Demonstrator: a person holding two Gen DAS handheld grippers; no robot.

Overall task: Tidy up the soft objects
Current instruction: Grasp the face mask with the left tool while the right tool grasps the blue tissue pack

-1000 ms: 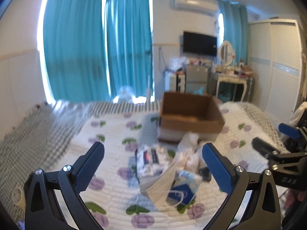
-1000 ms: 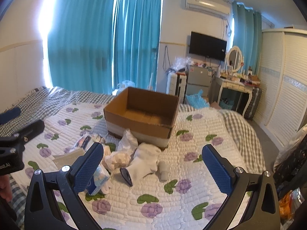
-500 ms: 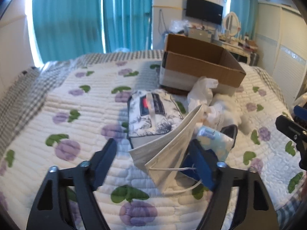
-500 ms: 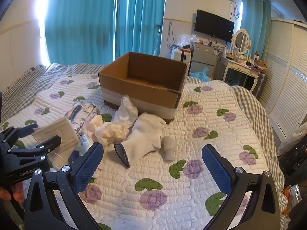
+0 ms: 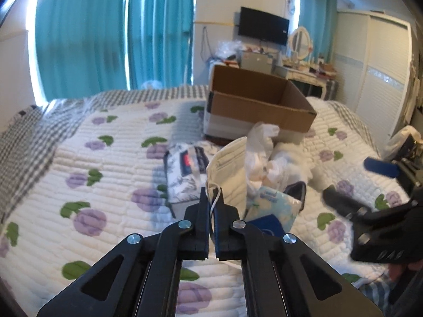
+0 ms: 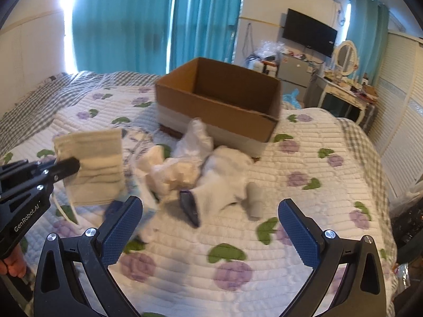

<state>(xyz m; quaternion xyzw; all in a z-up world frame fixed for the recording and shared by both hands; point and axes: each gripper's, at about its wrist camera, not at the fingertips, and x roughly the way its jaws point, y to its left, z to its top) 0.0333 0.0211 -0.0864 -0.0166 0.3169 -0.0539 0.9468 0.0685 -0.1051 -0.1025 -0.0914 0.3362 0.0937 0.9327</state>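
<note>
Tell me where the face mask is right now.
The face mask hangs pinched in the left gripper, lifted above the quilt, left of the sock pile before the cardboard box.

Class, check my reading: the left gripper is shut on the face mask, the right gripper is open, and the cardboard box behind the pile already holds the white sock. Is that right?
Not quite. The white sock lies on the quilt in front of the cardboard box, as the right wrist view shows. The left gripper is shut on the face mask and the right gripper is open.

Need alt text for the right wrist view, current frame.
The left gripper, shut, holds a white face mask above a floral quilt, while the right gripper hangs open in the foreground. Behind a pile of white socks sits an open cardboard box.
</note>
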